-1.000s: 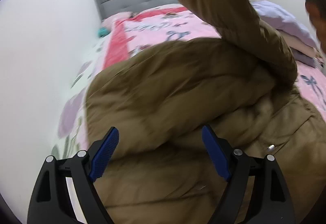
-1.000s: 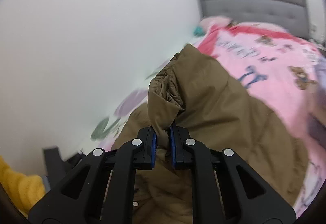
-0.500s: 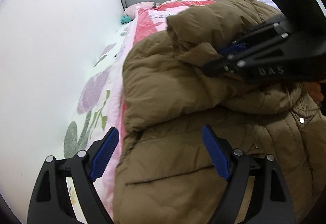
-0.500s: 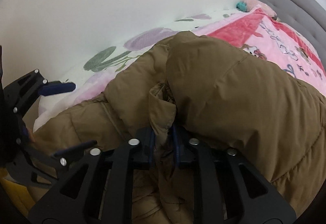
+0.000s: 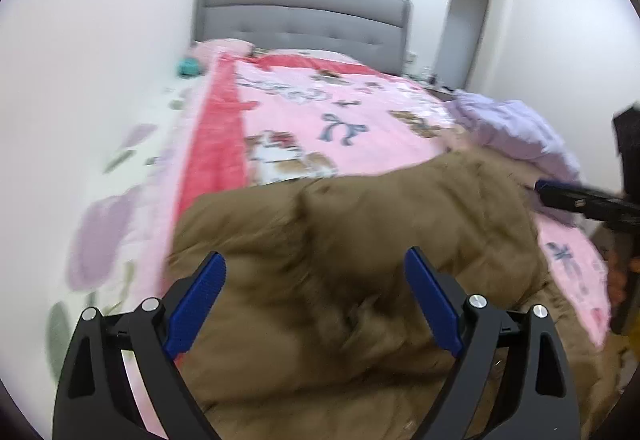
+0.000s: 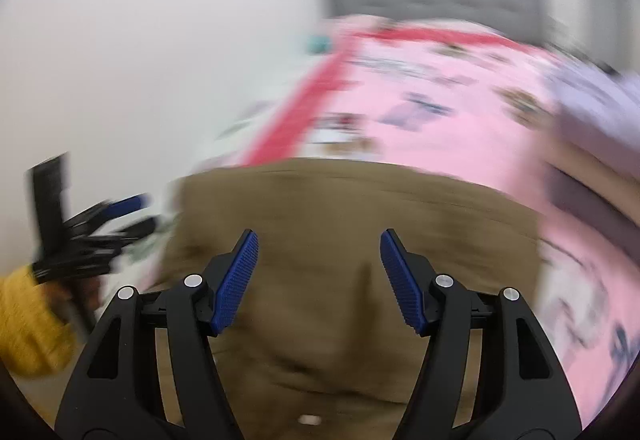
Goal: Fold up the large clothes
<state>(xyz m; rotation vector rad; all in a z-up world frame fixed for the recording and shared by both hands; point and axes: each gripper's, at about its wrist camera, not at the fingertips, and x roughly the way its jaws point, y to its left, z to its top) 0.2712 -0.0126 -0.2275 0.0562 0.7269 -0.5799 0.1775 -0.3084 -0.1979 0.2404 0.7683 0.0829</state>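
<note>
Left wrist view: one puffy brown padded coat [image 5: 360,260] lies heaped on the pink printed blanket [image 5: 320,120] of the bed; the left gripper [image 5: 316,300] hangs spread wide above it, jaws just widened, pinching nothing.

Right wrist view, blurred: the right gripper [image 6: 318,280] has just been opening, nothing between its two blue pads [image 6: 236,280], coat beneath.

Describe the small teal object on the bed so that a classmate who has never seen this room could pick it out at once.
Start at the grey padded headboard and drop to its left end, where a pink pillow lies. The small teal object sits just left of that pillow, near the white wall. It is the only blue-green thing among the pink bedding; blur hides what it is.
</note>
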